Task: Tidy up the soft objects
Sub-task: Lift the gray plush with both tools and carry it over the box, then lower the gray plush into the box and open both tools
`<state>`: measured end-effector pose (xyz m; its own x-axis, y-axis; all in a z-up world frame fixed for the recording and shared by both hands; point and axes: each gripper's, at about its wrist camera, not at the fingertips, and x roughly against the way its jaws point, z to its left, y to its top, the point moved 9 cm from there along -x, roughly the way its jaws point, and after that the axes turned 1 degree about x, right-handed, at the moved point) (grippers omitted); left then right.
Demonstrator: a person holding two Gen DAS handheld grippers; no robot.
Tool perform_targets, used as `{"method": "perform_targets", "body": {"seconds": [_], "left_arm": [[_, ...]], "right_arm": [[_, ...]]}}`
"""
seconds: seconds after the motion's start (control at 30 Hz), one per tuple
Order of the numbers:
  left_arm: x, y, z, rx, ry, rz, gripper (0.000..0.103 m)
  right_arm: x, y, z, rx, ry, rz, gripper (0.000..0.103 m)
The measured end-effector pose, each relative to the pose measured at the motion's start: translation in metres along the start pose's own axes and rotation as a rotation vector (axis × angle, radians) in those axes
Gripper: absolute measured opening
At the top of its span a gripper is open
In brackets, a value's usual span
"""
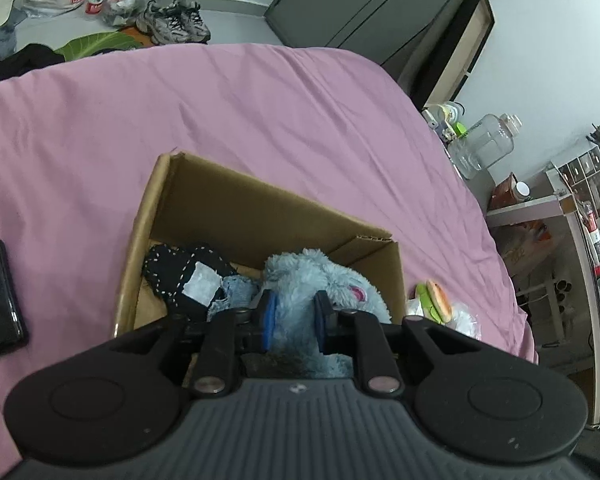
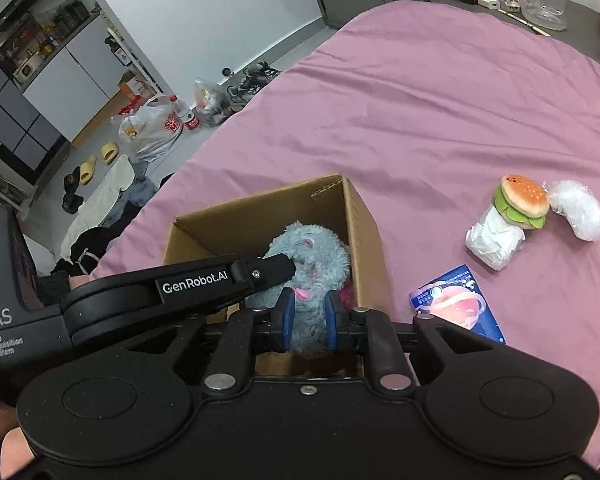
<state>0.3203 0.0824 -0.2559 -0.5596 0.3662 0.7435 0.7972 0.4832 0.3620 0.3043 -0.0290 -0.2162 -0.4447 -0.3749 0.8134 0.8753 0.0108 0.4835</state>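
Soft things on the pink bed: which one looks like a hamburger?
The squishy burger toy with orange bun and green lettuce, lying between two white plastic-wrapped bundles, right of the cardboard box.

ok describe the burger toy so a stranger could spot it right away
On the pink bed sheet, look to the right of the open cardboard box. The burger toy sits between two white plastic-wrapped bundles, the only one with an orange bun and green lettuce edge.
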Motion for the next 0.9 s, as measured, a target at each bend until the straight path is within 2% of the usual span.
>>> {"method": "perform_targets", "body": {"seconds": [0.1,0.2,0.3,0.37,0.43,0.53,0.57,0.9], "left_arm": [[0.002,0.0,0.0,-0.003,0.003,0.005,0.02],[0.007,0.001,0.001,0.003,0.005,0.002,0.026],[0.015,0.003,-0.004,-0.031,0.05,-0.004,0.043],[0.026,0.005,-0.006,-0.042,0.048,-0.035,0.052],[0.035,0.005,-0.008,-0.039,0.07,-0.065,0.056],[0.044,0.003,-0.019,-0.081,0.074,-0.068,0.057],[0.046,0.003,-0.021,-0.077,0.082,-0.075,0.058],[0.066,-0.019,-0.054,-0.126,0.132,-0.099,0.061]], "right_arm": [[0.01,0.0,-0.002,-0.002,0.007,-0.009,0.02],[0.023,0.003,-0.006,-0.008,0.014,-0.026,0.021],[0.038,0.005,-0.014,-0.022,0.03,-0.049,0.026],[0.049,0.006,-0.022,-0.03,0.026,-0.069,0.029],[0.057,0.007,-0.031,-0.033,0.018,-0.083,0.034],[0.069,0.007,-0.041,-0.032,0.007,-0.107,0.048],[0.072,0.006,-0.044,-0.035,0.006,-0.115,0.05],[0.103,0.001,-0.076,-0.069,0.022,-0.155,0.051]]}}
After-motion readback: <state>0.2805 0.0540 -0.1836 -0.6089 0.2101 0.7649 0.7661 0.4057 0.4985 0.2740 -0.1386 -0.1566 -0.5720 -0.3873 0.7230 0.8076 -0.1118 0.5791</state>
